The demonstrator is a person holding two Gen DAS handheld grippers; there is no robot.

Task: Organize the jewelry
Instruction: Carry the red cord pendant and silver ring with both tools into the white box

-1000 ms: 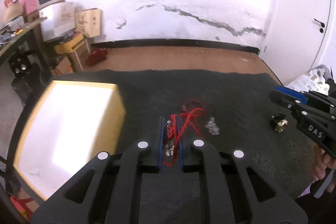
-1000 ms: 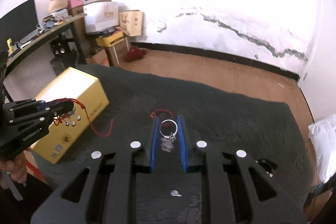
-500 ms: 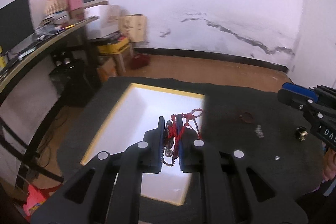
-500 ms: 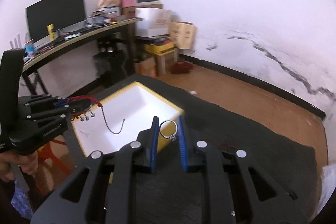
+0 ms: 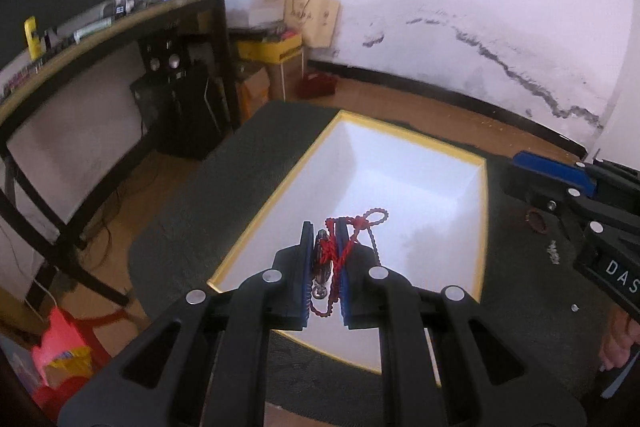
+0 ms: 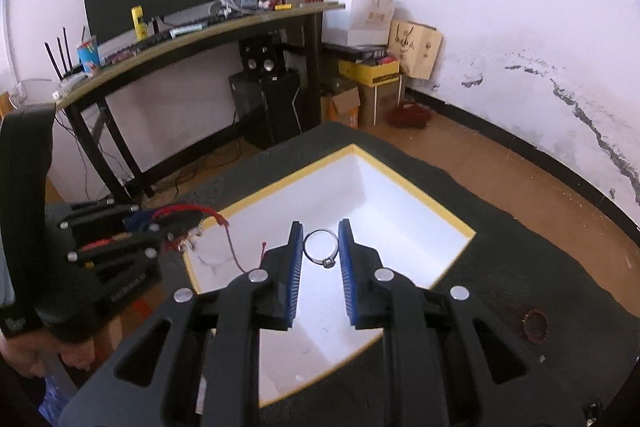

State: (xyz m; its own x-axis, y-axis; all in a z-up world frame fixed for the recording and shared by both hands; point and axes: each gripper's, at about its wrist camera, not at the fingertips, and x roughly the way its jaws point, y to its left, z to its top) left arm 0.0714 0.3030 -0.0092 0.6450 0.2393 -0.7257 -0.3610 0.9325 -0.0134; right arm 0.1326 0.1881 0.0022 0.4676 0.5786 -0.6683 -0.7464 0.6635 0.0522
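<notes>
An open yellow box with a white inside (image 5: 416, 187) (image 6: 384, 211) sits on the dark mat. My left gripper (image 5: 325, 231) is shut on a red cord bracelet with silver beads (image 5: 340, 247) and holds it above the box; it also shows in the right wrist view (image 6: 188, 223) with the cord (image 6: 232, 251) hanging into the box. My right gripper (image 6: 320, 227) is shut on a silver ring (image 6: 320, 247) and holds it over the box. The right gripper shows at the right edge of the left wrist view (image 5: 560, 183).
A dark red ring-like piece (image 5: 537, 221) (image 6: 532, 323), a small silver piece (image 5: 553, 251) and a tiny stud (image 5: 575, 307) lie on the mat (image 5: 532, 327) right of the box. A desk (image 6: 192, 35) with a monitor stands left, cartons by the wall.
Both grippers have lifted off the mat and swung left, the left with the bracelet, the right with the ring. Both now hang over the open box.
</notes>
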